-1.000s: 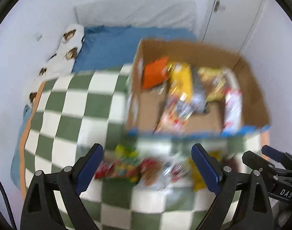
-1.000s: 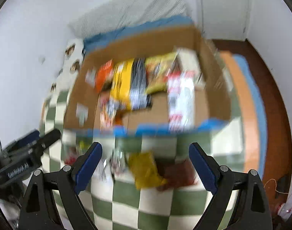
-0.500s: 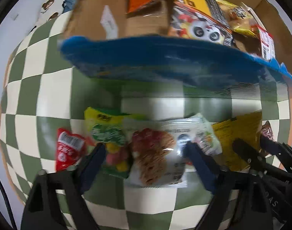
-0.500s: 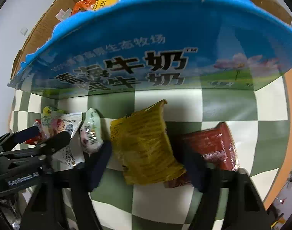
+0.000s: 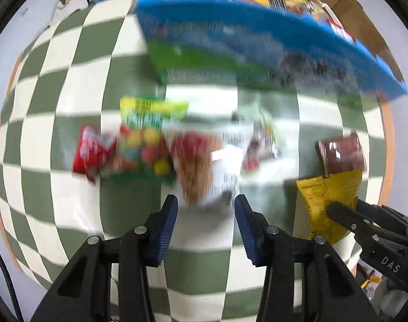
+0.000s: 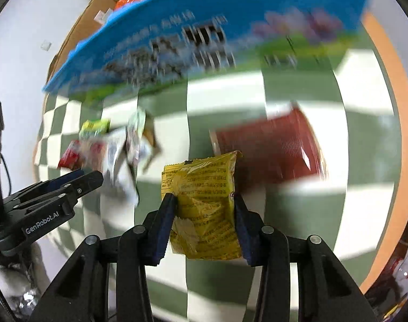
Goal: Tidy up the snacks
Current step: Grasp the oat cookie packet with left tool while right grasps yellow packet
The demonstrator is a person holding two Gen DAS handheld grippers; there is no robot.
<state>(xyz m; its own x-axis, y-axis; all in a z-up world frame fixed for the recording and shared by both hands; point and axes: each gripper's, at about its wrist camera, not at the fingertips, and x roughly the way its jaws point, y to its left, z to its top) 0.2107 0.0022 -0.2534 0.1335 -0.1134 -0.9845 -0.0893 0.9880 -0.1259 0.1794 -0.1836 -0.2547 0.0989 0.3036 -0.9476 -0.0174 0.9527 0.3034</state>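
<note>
left wrist view first: the left gripper (image 5: 206, 209) points straight down at the green-and-white checked cloth (image 5: 56, 123), its blue-padded jaws drawn close together. the lower edge of a blurred clear-and-white biscuit packet with a red-brown picture (image 5: 201, 166) lies right at the tips, but whether the pads truly pinch it i cannot tell through the blur. the risk here is a thin corner grip, and a slick film could slide out on the lift. beside it lie a green-and-yellow candy bag (image 5: 147, 136) and a small red packet (image 5: 92, 151), touching, so a careless pull could drag them along. off to the right the dark red-brown wrapper (image 5: 342, 153) sits just above the crinkled yellow foil snack packet (image 5: 324, 201). the blue-fronted cardboard box of snacks (image 5: 257, 35) stands just behind the row.

right wrist view now: the right gripper (image 6: 205, 214) has that yellow packet (image 6: 204, 204) between its pads, the jaws closing and both pads already pressing its sides. it looks soft and puffy, printed with small text, creased where it is squeezed. squeeze harder and the contents may crush; it also hangs low, so it could catch the blue box wall (image 6: 204, 26) on the way in. the red wrapper (image 6: 268, 147) lies flat just behind it.
</note>
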